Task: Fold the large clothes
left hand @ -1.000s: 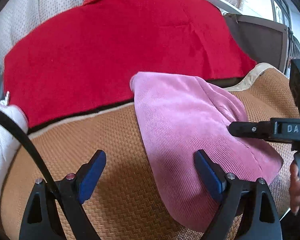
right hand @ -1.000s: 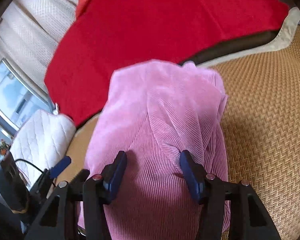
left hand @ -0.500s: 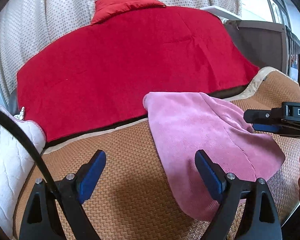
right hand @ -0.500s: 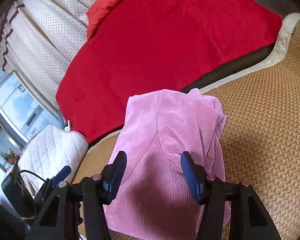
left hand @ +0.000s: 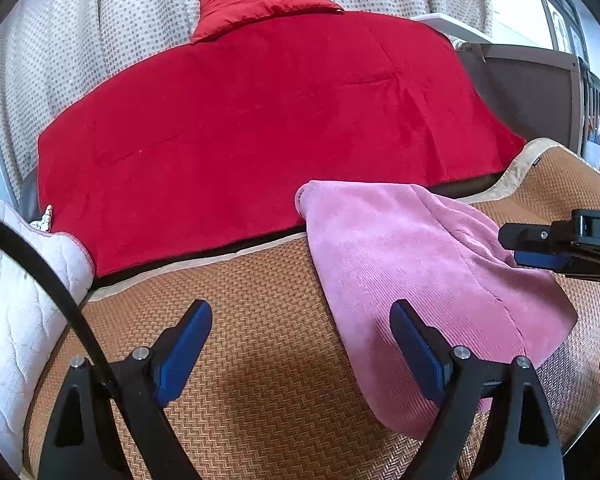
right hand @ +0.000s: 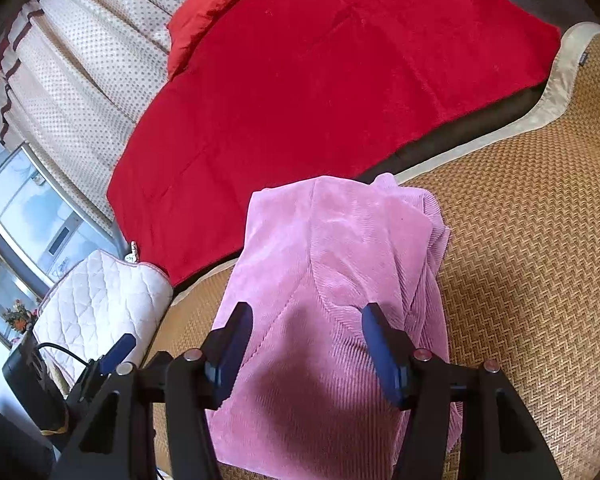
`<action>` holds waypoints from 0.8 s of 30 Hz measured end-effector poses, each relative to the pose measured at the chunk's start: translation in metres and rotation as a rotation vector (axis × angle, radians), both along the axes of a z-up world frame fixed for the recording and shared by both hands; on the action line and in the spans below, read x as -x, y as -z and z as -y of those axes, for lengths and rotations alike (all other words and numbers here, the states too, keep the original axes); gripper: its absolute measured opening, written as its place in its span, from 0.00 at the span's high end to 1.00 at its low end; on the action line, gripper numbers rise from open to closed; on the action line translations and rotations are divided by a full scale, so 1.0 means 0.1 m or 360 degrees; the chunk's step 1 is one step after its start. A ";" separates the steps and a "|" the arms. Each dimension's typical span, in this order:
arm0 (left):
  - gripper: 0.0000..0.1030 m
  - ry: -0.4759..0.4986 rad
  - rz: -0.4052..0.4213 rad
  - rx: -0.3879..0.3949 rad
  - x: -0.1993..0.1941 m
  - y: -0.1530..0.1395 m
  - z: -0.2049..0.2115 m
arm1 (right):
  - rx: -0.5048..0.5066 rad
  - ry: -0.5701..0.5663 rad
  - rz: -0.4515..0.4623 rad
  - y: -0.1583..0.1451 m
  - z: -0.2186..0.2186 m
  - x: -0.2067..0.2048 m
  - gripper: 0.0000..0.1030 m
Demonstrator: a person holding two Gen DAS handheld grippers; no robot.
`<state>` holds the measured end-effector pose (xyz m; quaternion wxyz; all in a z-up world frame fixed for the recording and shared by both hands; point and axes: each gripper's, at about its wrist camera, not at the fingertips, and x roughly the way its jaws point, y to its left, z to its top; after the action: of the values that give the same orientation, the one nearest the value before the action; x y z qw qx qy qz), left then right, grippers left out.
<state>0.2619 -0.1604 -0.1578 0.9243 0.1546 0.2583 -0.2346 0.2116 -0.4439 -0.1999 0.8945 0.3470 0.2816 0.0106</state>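
From my left wrist, my left hand-held gripper hangs spread and empty over the woven mat, with the folded pink garment lying just to its right, below the red blanket. From my right wrist, my right hand-held gripper hovers half-spread above the same garment, pinching nothing. I judge this fold finished; next I'd need to check the bundle is tidy, or grip an edge for another fold.

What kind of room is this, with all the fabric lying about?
Most likely a bedroom at home. A woven mat covers what looks like a bed, with a red blanket and red pillow beyond, dotted curtains behind, and a folded pink garment on the mat.
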 end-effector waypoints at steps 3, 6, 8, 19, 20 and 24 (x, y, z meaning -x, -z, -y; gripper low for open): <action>0.12 0.0003 -0.0005 -0.0003 -0.01 0.01 0.01 | -0.0007 0.0006 0.0001 0.00 0.02 0.01 0.41; 0.12 0.0012 -0.0005 -0.0004 -0.02 0.02 0.04 | -0.0010 0.0006 0.0006 0.00 0.04 0.02 0.41; 0.12 0.0015 -0.0007 -0.0007 -0.02 0.04 0.06 | -0.0016 0.0005 0.0009 0.00 0.06 0.03 0.41; 0.12 0.0046 -0.0066 0.0011 -0.10 0.10 0.13 | -0.0066 0.0063 -0.0019 0.11 0.32 0.06 0.33; 0.12 0.0049 -0.0074 0.0018 -0.10 0.09 0.12 | -0.0090 0.0056 -0.0017 0.13 0.36 0.06 0.33; 0.12 0.0080 -0.0115 0.0034 -0.16 0.10 0.14 | -0.0154 0.0037 -0.0036 0.22 0.45 0.03 0.30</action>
<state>0.2783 -0.1747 -0.1683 0.9098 0.1426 0.2851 -0.2659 0.2085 -0.4885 -0.2218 0.8736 0.3932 0.2866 0.0098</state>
